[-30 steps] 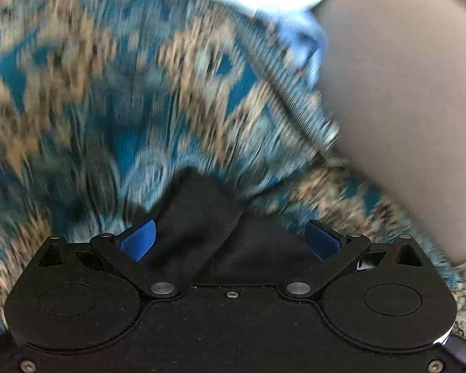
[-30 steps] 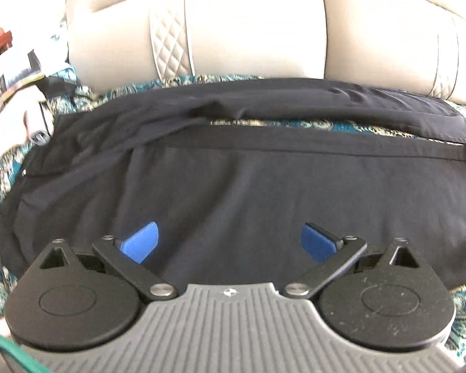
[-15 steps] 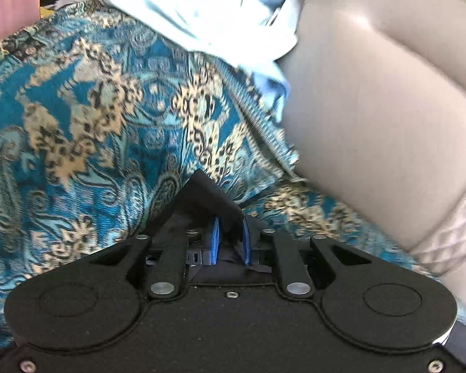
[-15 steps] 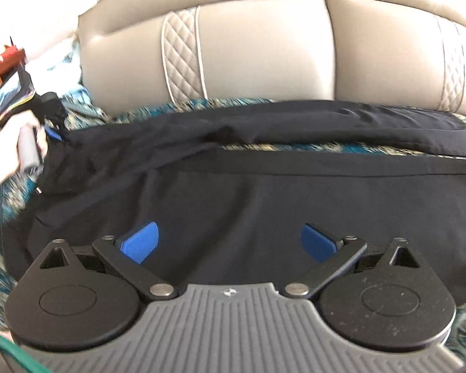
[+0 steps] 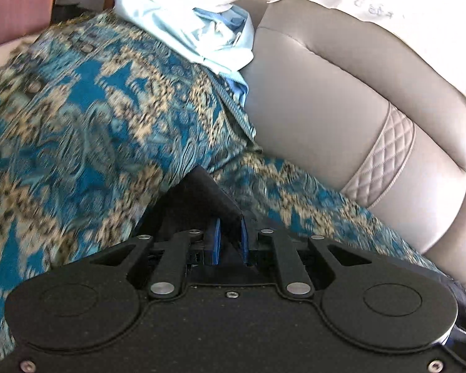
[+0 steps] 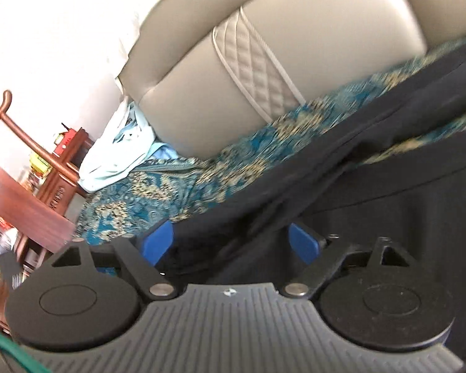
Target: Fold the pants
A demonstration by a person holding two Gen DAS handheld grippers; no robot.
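Observation:
The black pants [image 6: 388,180] lie spread on a sofa seat covered by a blue and gold patterned throw. My left gripper [image 5: 230,242] is shut on a corner of the black pants [image 5: 202,195], which stands up in a peak between the blue pads. My right gripper [image 6: 231,242] is open, its blue pads [image 6: 157,242] wide apart over a bunched edge of the pants near their left end. The view is tilted.
The patterned throw [image 5: 93,124] covers the seat and arm. The beige sofa back [image 5: 341,108] rises behind. A pile of light blue and white cloth [image 5: 202,28] lies on the sofa arm. Wooden furniture [image 6: 46,168] stands at the left beyond the sofa.
My left gripper closed on the corner of the pants and lifted it. My right gripper swung left and tilted, coming down to the pants' left edge, still open.

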